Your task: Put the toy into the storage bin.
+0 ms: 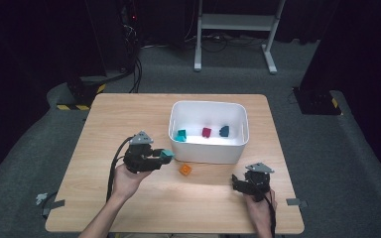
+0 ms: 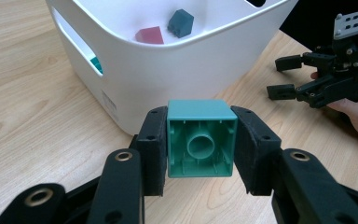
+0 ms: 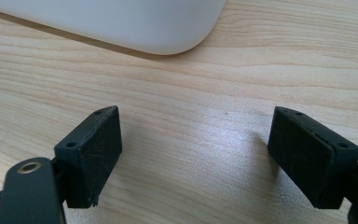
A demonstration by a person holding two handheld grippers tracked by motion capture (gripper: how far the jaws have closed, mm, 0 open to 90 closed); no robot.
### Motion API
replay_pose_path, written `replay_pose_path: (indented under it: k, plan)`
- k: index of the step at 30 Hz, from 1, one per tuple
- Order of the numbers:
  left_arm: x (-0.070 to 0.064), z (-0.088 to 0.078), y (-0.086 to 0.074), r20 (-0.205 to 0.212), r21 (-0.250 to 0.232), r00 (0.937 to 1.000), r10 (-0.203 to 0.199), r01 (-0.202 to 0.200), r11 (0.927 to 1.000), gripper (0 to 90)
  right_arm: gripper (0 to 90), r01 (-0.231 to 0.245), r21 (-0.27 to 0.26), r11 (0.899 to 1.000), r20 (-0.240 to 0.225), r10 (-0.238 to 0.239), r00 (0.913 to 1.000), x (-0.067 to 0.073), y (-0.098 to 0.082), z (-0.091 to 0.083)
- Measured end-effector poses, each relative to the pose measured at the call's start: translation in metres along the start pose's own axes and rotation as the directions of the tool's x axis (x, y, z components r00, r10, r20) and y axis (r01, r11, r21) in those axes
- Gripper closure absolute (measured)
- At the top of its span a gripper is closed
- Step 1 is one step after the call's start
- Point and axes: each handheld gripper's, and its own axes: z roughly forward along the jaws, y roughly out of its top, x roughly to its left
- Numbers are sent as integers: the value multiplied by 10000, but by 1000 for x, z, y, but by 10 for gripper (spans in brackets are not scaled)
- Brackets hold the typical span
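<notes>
- Left gripper view, nearest first: left gripper [image 2: 201, 147] clamps a teal square plastic building block [image 2: 201, 139] between its black padded jaws, hollow underside with its round tube facing the camera. Pads press both side walls; block sits clear of the light wooden table [image 2: 37, 116].
- Risk: the grip is on smooth side walls only. Any slackening or a knock and the block could twist out and drop short.
- Just beyond, the white rounded plastic bin [image 2: 168, 70] stands close, its near wall taller than the block's present height, judging from this angle. Risk: travelling forward without more lift would drive the block into the wall and shove the bin.
- High view: small orange plastic block [image 1: 185, 169] lies on the table just in front of the bin, between the hands. A low sweep could scatter it.
- Right gripper [image 1: 241, 183] rests at the table's near right with jaws wide, nothing between them.
- Farthest, inside the bin: a teal block [image 1: 181, 135], a dark red block [image 1: 207, 132], a dark blue block [image 1: 224, 131]. A high release could bounce off these.
</notes>
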Motion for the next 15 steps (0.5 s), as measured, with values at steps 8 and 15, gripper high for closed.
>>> replay_pose_path:
  k: [8,15]
  plan:
    - [1,-3,10,71,-126,10000,9,-8,9999,583,173,12,-3,10000,1,-12,10000,0,0,0]
    - [5,-7,22,146,-358,9999,-58,63,9993,583,173,2,0,10000,2,-2,10000,0,0,0]
